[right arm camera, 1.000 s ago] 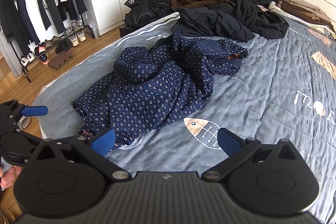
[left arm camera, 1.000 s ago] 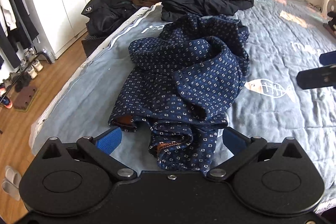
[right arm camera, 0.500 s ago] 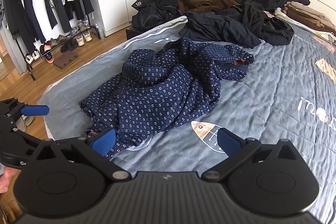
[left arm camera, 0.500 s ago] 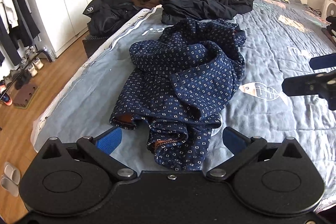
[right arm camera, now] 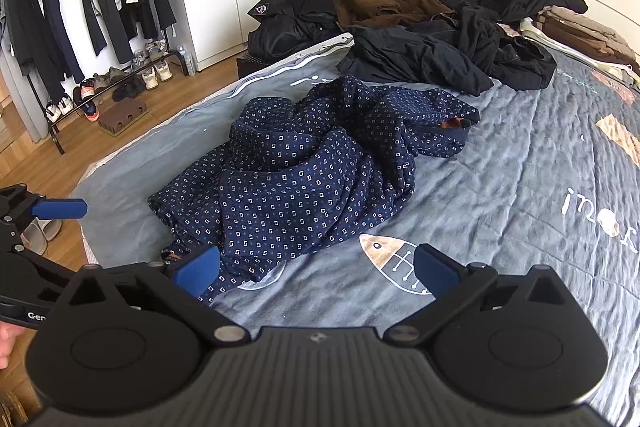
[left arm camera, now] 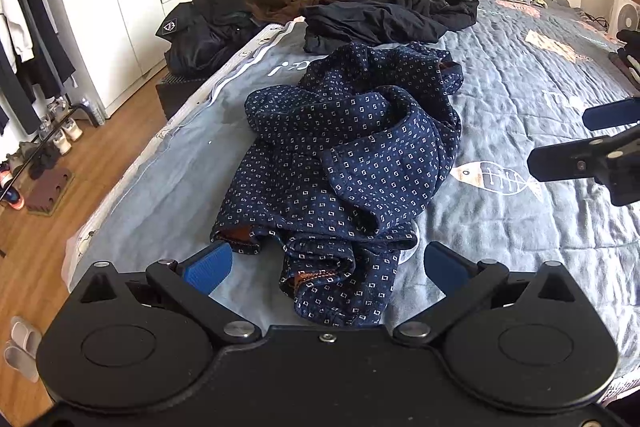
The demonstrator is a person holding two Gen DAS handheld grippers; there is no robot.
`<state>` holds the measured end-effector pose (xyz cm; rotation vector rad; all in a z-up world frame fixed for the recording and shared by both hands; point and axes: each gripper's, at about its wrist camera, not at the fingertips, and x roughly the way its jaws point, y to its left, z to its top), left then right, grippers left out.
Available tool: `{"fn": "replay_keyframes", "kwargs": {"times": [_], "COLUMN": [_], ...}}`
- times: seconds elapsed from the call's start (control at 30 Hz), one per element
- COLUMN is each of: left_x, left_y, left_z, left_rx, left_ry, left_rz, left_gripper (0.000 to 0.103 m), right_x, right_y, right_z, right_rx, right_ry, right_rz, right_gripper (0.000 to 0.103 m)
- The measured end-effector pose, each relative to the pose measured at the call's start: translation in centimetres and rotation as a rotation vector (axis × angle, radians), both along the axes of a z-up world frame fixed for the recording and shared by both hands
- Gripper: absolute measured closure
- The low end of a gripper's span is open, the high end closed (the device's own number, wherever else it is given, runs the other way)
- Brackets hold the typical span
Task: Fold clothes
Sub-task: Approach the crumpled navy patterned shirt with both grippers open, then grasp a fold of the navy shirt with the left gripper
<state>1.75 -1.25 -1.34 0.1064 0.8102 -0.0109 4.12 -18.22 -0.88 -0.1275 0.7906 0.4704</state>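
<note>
Both grippers higher now; clothes rack (right arm camera: 80, 7) rightward only

Both views are bright with soft, even daylight. Shadows are faint, lying under the folds of the patterned garment (left arm camera: 344, 163). Focus is sharp throughout, without motion blur. Fisheye distortion bows the far walls, and the corners go black.
</note>
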Motion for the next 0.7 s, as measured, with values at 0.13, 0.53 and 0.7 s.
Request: {"fn": "replay_keyframes", "kwargs": {"times": [0.13,0.53,0.7], "left_x": [0.0,0.7,2.5], "left_y": [-0.1,0.3,0.1], "left_z": [0.1,-0.3,-0.7], "left_rx": [-0.003,-0.02,-0.008], "left_ry": [-0.003,-0.002,-0.024], "left_rz": [-0.001,0.005,-0.007], "left_gripper": [0.0,0.0,0.0], "right_x": [0.0,0.2,0.7], "right_y": [0.0,-0.3,-1.1], "right_z": [0.0,0.2,0.2], "right_rx": [-0.002,0.005,0.007], "right_ry": [-0.001,-0.006,-0.008], "right_rz": [-0.001,-0.01,-0.032], "right_gripper": [0.0,0.0,0.0]}}
